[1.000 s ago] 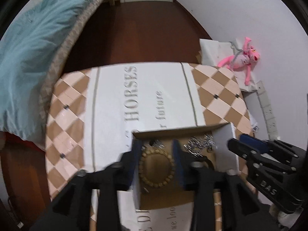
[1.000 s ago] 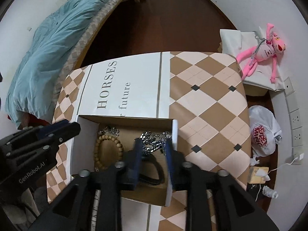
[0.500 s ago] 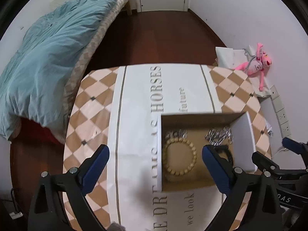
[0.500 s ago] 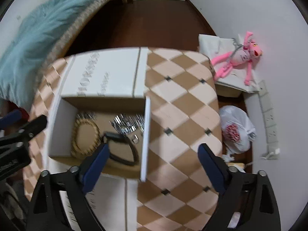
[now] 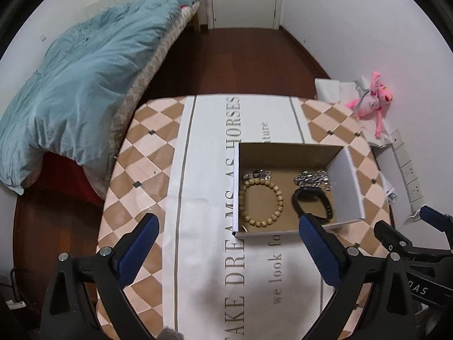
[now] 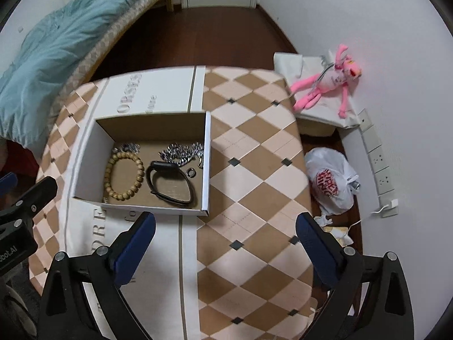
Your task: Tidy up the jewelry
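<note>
An open cardboard box point(image 5: 342, 175) point(image 6: 85, 158) stands on the table. In it lie a wooden bead bracelet point(image 5: 262, 201) point(image 6: 124, 175), a black wristband point(image 5: 311, 202) point(image 6: 170, 182), a silver chain point(image 5: 311, 177) point(image 6: 182, 153), a small silver piece point(image 5: 256, 174) point(image 6: 128, 148) and a small ring point(image 6: 192, 172). My left gripper point(image 5: 229, 235) is open and empty, above the table in front of the box. My right gripper point(image 6: 226, 233) is open and empty, in front of the box's right corner.
The table point(image 5: 147, 153) point(image 6: 254, 147) has a checkered cloth with a white lettered runner. A bed with a blue duvet point(image 5: 73, 85) is on the left. A pink plush toy point(image 6: 331, 82) and a white plastic bag point(image 6: 331, 181) lie by the right wall.
Both grippers have opened and pulled up and back out of the box. The bead bracelet and black wristband stay lying in the box.
</note>
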Action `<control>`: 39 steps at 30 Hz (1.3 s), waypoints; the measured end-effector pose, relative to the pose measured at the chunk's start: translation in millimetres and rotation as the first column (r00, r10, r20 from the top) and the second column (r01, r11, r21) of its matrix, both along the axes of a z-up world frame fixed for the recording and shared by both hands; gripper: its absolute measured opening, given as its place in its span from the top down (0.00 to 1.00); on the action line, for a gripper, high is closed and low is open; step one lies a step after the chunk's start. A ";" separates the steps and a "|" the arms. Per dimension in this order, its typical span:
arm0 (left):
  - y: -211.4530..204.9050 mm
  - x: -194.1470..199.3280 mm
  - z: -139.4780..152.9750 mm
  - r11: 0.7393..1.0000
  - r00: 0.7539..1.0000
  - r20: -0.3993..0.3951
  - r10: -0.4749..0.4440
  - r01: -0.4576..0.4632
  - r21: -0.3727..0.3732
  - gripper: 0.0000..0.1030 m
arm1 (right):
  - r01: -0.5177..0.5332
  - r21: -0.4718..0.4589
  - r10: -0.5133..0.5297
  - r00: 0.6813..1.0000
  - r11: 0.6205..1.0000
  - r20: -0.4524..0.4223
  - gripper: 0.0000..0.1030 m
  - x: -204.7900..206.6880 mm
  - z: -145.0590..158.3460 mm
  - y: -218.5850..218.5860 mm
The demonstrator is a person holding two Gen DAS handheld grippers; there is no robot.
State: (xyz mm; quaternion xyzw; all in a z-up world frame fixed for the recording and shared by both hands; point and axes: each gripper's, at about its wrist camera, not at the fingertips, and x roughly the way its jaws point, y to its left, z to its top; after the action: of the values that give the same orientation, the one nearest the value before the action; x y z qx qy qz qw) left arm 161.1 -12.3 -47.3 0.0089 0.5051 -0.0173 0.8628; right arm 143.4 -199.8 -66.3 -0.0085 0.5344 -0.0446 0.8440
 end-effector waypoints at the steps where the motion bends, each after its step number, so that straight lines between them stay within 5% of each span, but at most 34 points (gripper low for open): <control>1: 0.4 -6.3 7.5 1.000 1.000 0.014 -0.002 0.002 -0.003 0.02 | 0.000 -0.001 0.000 1.000 1.000 0.015 0.02 -4.9 7.1 -0.2; 22: 7.2 -121.0 141.2 0.999 0.969 0.245 0.015 -0.007 -0.036 0.02 | 0.011 -0.007 -0.008 0.938 1.000 0.346 0.00 -144.9 168.6 2.6; 39: 0.6 -151.5 154.2 0.999 0.973 0.230 -0.010 0.019 -0.035 0.02 | 0.012 0.007 -0.014 0.936 1.000 0.352 0.00 -178.3 184.3 3.4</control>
State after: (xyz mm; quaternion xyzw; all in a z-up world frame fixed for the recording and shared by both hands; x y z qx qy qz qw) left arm 9.6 -11.7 107.0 -0.0013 0.4012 -0.0318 0.9154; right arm -34.9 -196.5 118.0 0.0053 0.3751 -0.0496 0.9256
